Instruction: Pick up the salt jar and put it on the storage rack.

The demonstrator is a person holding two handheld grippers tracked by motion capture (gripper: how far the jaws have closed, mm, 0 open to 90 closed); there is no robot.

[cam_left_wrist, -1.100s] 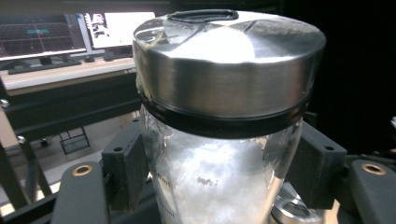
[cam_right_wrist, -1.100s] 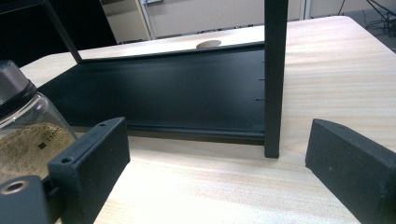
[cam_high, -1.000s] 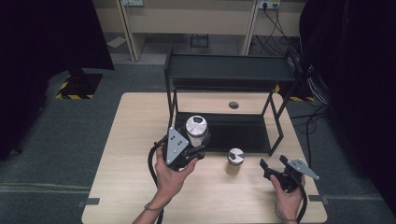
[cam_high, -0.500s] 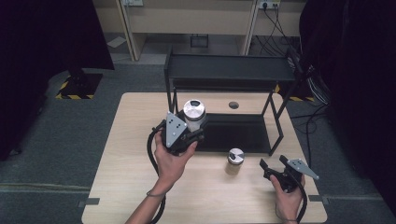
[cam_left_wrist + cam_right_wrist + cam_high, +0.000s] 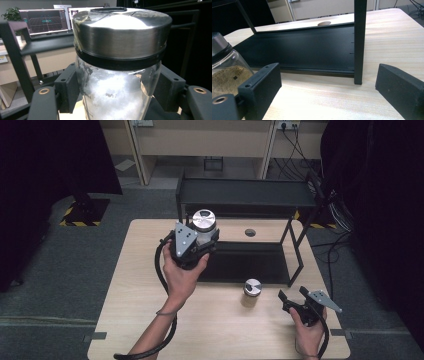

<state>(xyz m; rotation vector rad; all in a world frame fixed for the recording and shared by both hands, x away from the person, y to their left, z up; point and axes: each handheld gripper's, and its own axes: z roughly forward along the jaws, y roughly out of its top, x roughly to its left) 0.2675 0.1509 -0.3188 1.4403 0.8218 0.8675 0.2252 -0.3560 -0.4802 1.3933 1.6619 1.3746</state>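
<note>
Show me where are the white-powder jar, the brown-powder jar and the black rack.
white-powder jar (image 5: 120, 100), left gripper view, on its glass wall
brown-powder jar (image 5: 252, 287), high view, on its metal lid
black rack (image 5: 245, 193), high view, on its top shelf

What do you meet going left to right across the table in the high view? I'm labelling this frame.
Left claw shut on the white-filled jar → jar of brown powder standing on the table → right claw, open.

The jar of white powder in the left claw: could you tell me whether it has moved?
Yes. The jar of white powder has risen off the table, up the picture toward the black rack.
</note>
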